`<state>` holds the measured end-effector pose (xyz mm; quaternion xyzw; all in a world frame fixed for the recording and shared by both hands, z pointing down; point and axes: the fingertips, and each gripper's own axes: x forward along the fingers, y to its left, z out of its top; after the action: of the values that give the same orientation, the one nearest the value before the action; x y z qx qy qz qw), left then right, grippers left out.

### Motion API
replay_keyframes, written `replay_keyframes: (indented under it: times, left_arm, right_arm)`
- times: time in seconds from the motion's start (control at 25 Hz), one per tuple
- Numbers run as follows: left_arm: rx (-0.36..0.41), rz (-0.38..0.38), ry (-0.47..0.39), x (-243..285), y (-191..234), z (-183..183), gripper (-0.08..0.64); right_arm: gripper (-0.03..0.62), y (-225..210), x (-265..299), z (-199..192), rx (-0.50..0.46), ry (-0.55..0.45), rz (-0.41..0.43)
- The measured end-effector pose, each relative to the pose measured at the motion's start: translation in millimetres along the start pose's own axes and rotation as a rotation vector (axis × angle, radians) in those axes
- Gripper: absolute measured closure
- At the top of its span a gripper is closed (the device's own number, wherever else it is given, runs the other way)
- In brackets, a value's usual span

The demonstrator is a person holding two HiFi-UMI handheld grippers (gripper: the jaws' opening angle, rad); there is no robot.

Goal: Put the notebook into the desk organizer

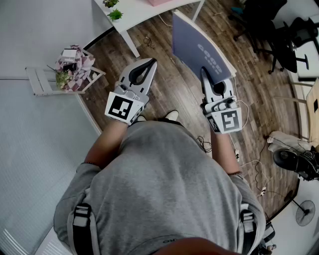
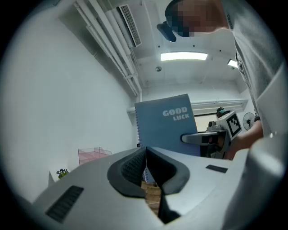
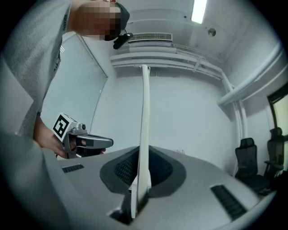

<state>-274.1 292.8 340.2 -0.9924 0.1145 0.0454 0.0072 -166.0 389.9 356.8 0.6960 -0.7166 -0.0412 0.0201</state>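
Note:
A blue spiral notebook [image 1: 199, 47] with "GOOD LUCK" on its cover stands upright in the air, and my right gripper [image 1: 205, 73] is shut on its lower edge. In the right gripper view the notebook [image 3: 144, 112] shows edge-on, pinched between the dark pads. My left gripper [image 1: 150, 62] is held up to its left, shut and empty, apart from the notebook. From the left gripper view [image 2: 146, 153] I see the cover [image 2: 164, 126] and the right gripper [image 2: 211, 137]. A pink clear desk organizer [image 2: 92, 155] stands on the white table [image 1: 142, 14].
Small green plants [image 1: 113, 10] stand on the white table. A low wooden rack with flowers [image 1: 70, 67] is on the floor at left. Black office chairs [image 1: 281, 35] are at the far right, with cables [image 1: 251, 164] and a fan [image 1: 304, 213] on the wooden floor.

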Motion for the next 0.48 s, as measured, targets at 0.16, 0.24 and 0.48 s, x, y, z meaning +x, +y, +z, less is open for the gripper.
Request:
replay_keyframes:
  times: [0.16,0.24,0.48]
  left_arm:
    - [0.018,-0.011,-0.01,-11.6,4.4,1.7,0.537]
    - [0.019,-0.007,-0.02,-18.0,7.5,2.0,0.537]
    - [0.007,-0.022,-0.011,-32.8,3.4,-4.8,0.54]
  right_arm:
    - [0.554,11.3,2.0,1.2,0.005,-0.004,-0.037]
    - [0.554,15.0,0.6,0.0,0.011,-0.001,-0.054]
    - [0.554,17.4,-9.9,-2.4,0.069,-0.014,-0.085]
